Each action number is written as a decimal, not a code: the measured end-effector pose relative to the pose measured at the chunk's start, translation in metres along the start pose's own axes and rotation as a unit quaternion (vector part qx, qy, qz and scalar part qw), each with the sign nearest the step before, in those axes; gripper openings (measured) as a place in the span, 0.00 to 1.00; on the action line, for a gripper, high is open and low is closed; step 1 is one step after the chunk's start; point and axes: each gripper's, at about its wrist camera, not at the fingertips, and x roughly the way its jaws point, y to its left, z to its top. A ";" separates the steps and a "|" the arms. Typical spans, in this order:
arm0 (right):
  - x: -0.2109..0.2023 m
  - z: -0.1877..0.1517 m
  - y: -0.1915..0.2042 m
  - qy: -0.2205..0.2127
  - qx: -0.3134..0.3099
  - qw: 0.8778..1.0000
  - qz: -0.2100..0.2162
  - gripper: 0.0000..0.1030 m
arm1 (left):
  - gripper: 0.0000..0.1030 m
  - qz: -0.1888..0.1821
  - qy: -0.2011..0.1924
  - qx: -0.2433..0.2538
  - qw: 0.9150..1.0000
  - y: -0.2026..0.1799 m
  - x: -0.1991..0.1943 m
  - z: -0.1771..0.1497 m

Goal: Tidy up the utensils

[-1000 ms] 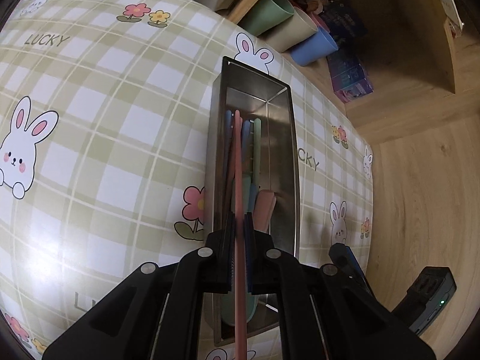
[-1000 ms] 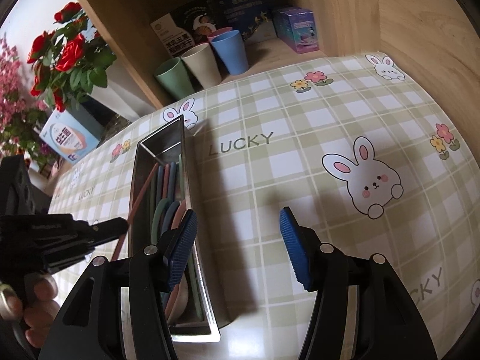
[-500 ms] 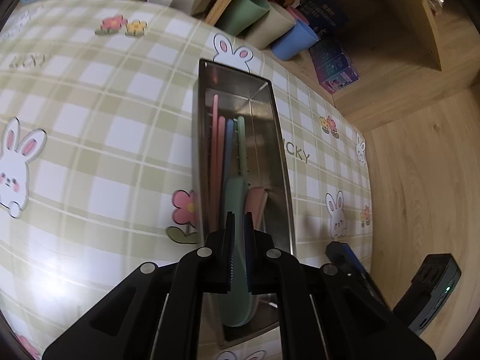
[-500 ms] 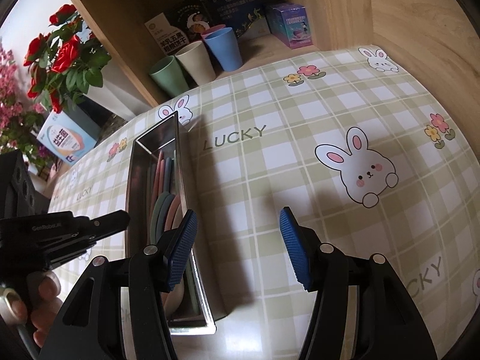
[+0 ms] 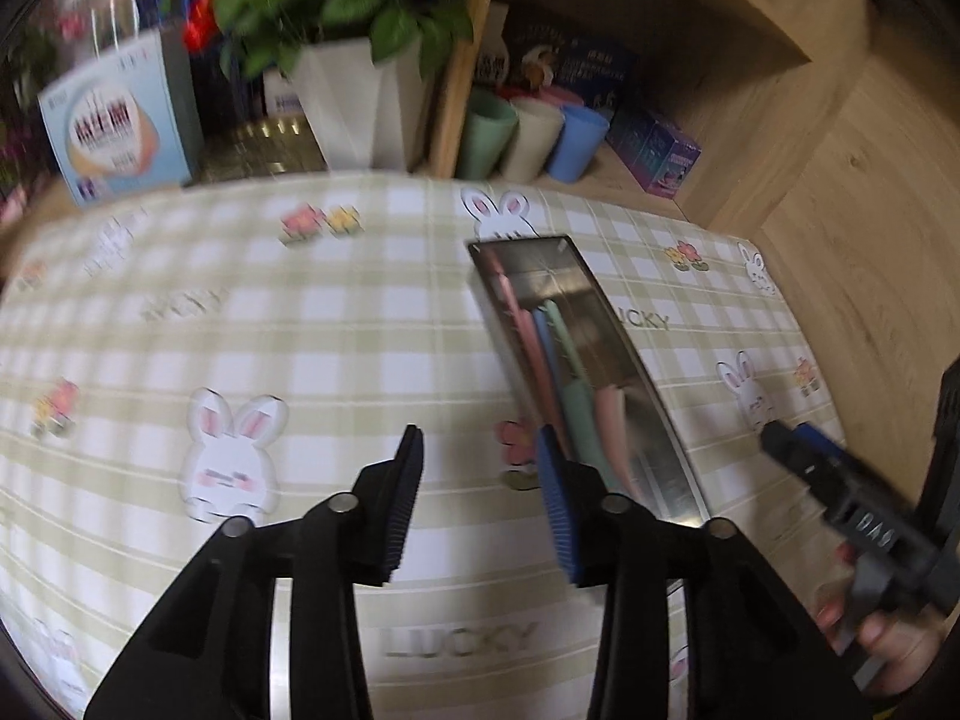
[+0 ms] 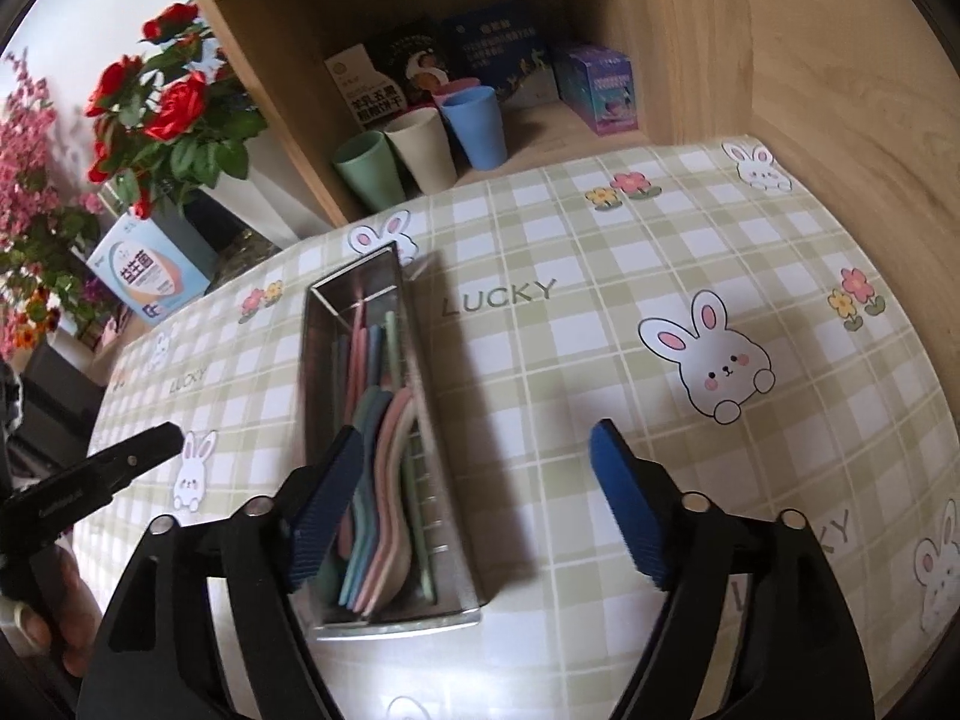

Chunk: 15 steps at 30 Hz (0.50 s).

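L gripper point(image 5: 474, 504): jaws apart, just been opening, nothing between them; over the cloth, just left of the tray.
R gripper point(image 6: 480, 498): jaws wide, just been opening, empty; left pad point(image 6: 327, 501) in front of tray's near end.
Tray point(image 6: 312, 360): steel, long, on checked cloth point(image 6: 600, 360).
Utensils point(image 6: 378, 456): pink, blue, green pcs, all lying lengthwise in tray; exact count unclear, prob. spoons plus a thin pink stick.
Bkgd: three cups point(image 6: 420, 147) on shelf, red flowers point(image 6: 162, 114).
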 end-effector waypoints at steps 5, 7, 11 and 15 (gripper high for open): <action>-0.022 0.000 0.026 -0.022 -0.022 1.000 0.004 0.84 | 0.67 0.018 -0.045 0.030 0.998 0.016 -0.035 -0.007; -0.031 -0.001 0.037 -0.032 -0.035 0.999 0.000 0.84 | 0.82 0.022 -0.063 0.035 0.997 0.024 -0.051 -0.010; -0.057 -0.001 0.071 -0.069 -0.072 0.995 -0.013 0.85 | 0.93 0.054 -0.099 0.039 0.993 0.041 -0.083 -0.014; -0.086 -0.007 0.104 -0.107 -0.097 0.989 0.000 0.85 | 0.94 0.079 -0.132 0.042 0.987 0.056 -0.113 -0.017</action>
